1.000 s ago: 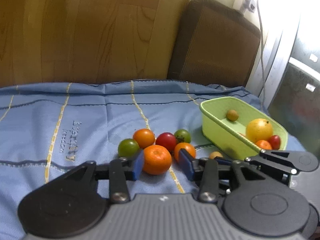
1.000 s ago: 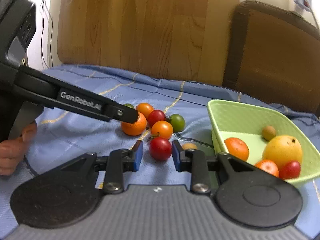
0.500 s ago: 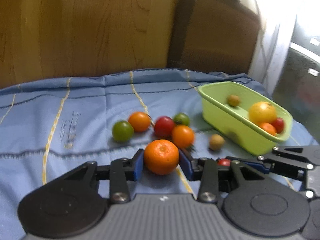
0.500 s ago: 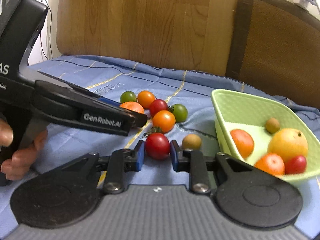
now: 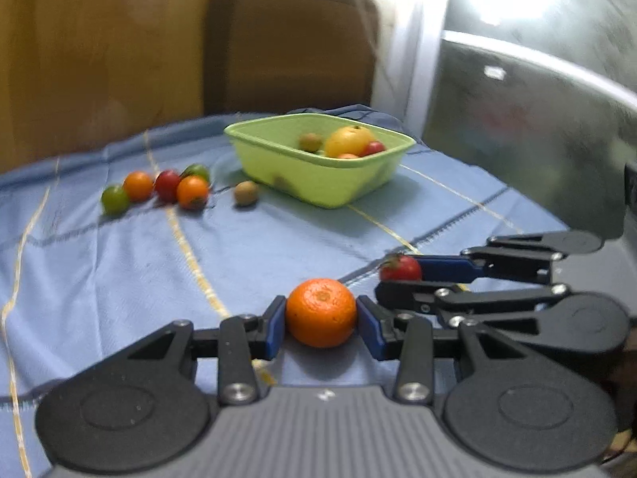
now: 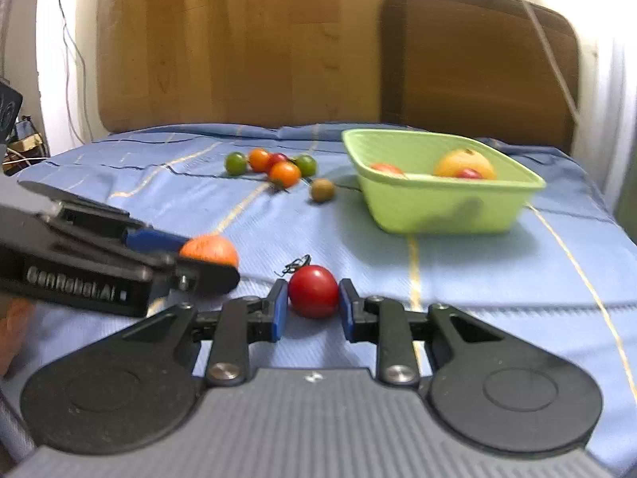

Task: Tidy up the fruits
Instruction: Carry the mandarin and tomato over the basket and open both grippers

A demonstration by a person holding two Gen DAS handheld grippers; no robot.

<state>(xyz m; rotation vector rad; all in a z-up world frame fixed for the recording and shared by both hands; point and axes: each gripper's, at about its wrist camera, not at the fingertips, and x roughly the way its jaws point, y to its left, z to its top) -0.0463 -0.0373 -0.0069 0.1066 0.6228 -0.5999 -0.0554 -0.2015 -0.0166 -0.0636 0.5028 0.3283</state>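
Observation:
My left gripper (image 5: 321, 320) is shut on an orange mandarin (image 5: 321, 312) and holds it above the blue cloth; it shows from the side in the right wrist view (image 6: 207, 253). My right gripper (image 6: 311, 303) is shut on a red tomato (image 6: 313, 290), also seen in the left wrist view (image 5: 400, 267). A green basket (image 5: 318, 187) (image 6: 438, 211) holds a yellow orange (image 5: 348, 140) and small fruits. Several loose tomatoes (image 5: 167, 185) (image 6: 283, 172) and a brown fruit (image 5: 245, 192) (image 6: 321, 189) lie on the cloth left of the basket.
The blue cloth (image 5: 119, 279) covers the surface. A wooden headboard (image 6: 239, 40) and a brown cushion (image 6: 477, 59) stand behind it. A dark glossy panel (image 5: 537, 139) is at the right of the left wrist view.
Both grippers have pulled back from the fruit pile toward the near side, each carrying its fruit. The pile and the basket now lie farther away.

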